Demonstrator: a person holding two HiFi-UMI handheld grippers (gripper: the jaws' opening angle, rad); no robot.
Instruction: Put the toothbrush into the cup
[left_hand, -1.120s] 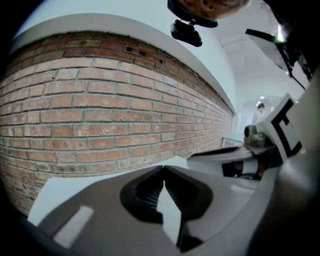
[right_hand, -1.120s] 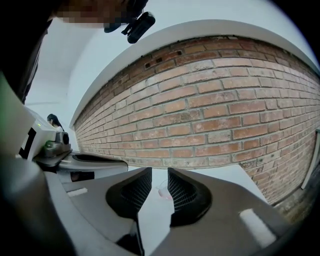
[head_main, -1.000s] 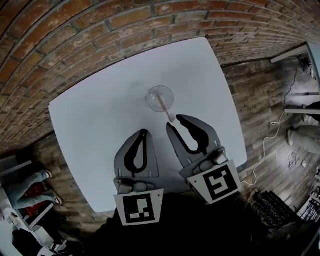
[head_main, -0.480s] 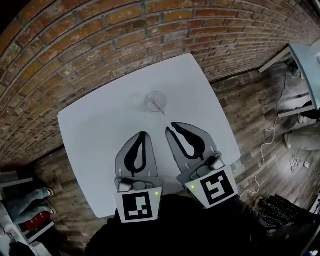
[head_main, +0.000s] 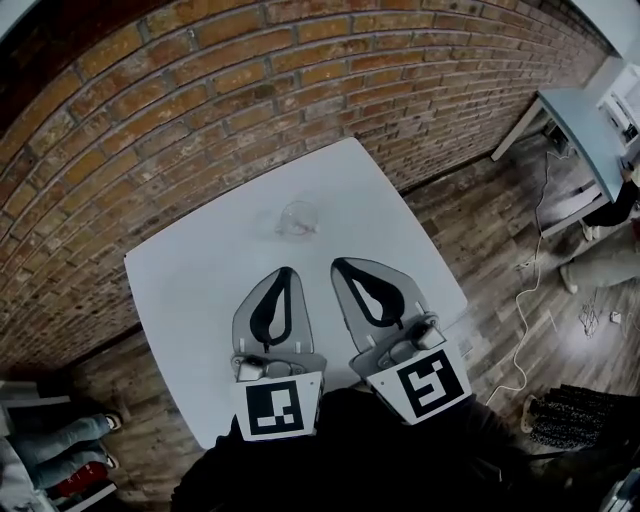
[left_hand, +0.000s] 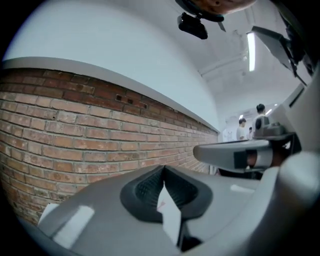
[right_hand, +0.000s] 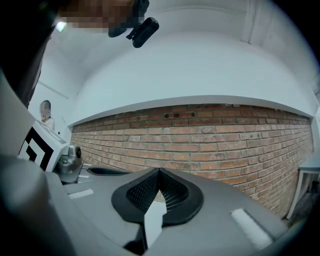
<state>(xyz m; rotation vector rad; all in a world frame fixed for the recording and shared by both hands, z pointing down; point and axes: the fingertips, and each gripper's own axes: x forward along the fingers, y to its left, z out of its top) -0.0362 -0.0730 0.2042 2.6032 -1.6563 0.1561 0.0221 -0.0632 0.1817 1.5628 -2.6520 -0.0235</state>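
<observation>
Head view: how do the two tools stand?
— Left gripper (head_main: 285, 270) and right gripper (head_main: 340, 262) lie side by side, with smooth grey curved shells. Each has its jaws pressed together on nothing, the ribbed black pads (right_hand: 142, 192) meeting at the tip.
— And the cup?
— It's a clear, round glass cup (head_main: 298, 218), ahead of both tips on the flat white table (head_main: 190, 280). Blur keeps me from picking out the toothbrush in it.
— Beyond that?
— A rough red brick wall (head_main: 200, 90), further ahead of the tips.

Perhaps a lab, brick wall (head_main: 200, 90), desk (head_main: 572, 118)
</observation>
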